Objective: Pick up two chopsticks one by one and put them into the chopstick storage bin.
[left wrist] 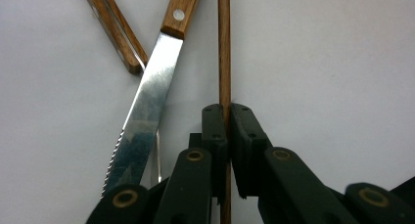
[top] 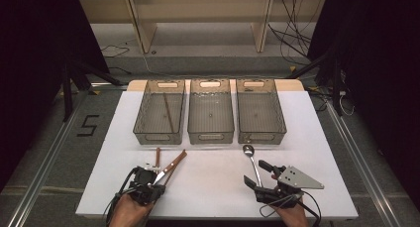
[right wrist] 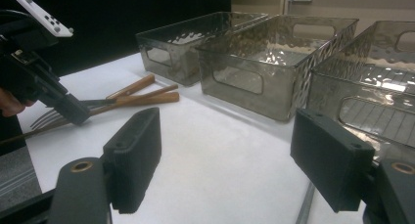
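Observation:
My left gripper (left wrist: 224, 112) is shut on a thin wooden chopstick (left wrist: 224, 48) that lies on the white table (top: 208, 187). Just left of it lies a knife (left wrist: 151, 101) with a serrated blade and a wooden handle, and beyond that a second wooden handle (left wrist: 115, 28). In the high view the left gripper (top: 150, 173) sits at the near left, by the knife (top: 171, 167). My right gripper (top: 256, 173) stands open at the near right, its jaws on either side of the handle of a metal spoon (top: 252, 160). From the right gripper (right wrist: 225, 155) I see the left gripper (right wrist: 73, 115) low on the table.
Three clear grey bins stand side by side across the far half of the table: left bin (top: 143, 110), middle bin (top: 210, 136), right bin (top: 260, 136). A chopstick (top: 168, 113) lies in the left bin. The table's front edge runs just below both hands.

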{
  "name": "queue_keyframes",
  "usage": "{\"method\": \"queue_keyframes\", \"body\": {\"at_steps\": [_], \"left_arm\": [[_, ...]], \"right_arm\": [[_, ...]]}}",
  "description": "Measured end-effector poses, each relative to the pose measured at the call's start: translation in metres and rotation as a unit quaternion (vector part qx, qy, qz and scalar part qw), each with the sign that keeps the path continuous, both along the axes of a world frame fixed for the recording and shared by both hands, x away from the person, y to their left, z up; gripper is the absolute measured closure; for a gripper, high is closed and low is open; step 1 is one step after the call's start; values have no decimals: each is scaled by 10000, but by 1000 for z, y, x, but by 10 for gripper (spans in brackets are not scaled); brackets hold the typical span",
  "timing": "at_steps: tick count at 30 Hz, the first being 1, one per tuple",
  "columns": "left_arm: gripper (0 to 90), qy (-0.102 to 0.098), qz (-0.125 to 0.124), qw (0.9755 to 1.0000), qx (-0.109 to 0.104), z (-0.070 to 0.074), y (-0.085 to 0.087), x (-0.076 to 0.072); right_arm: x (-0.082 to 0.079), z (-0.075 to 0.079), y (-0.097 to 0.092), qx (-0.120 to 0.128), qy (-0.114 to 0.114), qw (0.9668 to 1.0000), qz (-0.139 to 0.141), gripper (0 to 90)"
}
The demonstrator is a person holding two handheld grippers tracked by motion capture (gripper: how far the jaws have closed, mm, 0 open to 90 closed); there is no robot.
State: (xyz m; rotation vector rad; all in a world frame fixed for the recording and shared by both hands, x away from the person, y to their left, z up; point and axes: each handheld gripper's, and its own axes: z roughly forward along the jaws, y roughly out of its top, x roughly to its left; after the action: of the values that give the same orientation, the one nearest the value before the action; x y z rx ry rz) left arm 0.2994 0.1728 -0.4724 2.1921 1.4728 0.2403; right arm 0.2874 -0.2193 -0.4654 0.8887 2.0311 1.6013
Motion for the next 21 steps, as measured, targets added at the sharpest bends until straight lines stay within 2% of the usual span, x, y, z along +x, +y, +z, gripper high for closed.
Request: {"method": "queue_keyframes", "body": {"at_steps": [5, 12, 21], "left_arm": [[850, -207, -17, 9997, -105, 11, 4, -2], [850, -362, -63, 9988, -321, 25, 8, -3], [850, -710, -16, 9962, -511, 47, 21, 7]], "right_arm": [[0, 0, 0, 6, -1, 10000, -2, 279], [0, 0, 0, 0, 0, 10000, 1, 279], [0, 0, 0, -3, 3, 10000, -1, 279]]}}
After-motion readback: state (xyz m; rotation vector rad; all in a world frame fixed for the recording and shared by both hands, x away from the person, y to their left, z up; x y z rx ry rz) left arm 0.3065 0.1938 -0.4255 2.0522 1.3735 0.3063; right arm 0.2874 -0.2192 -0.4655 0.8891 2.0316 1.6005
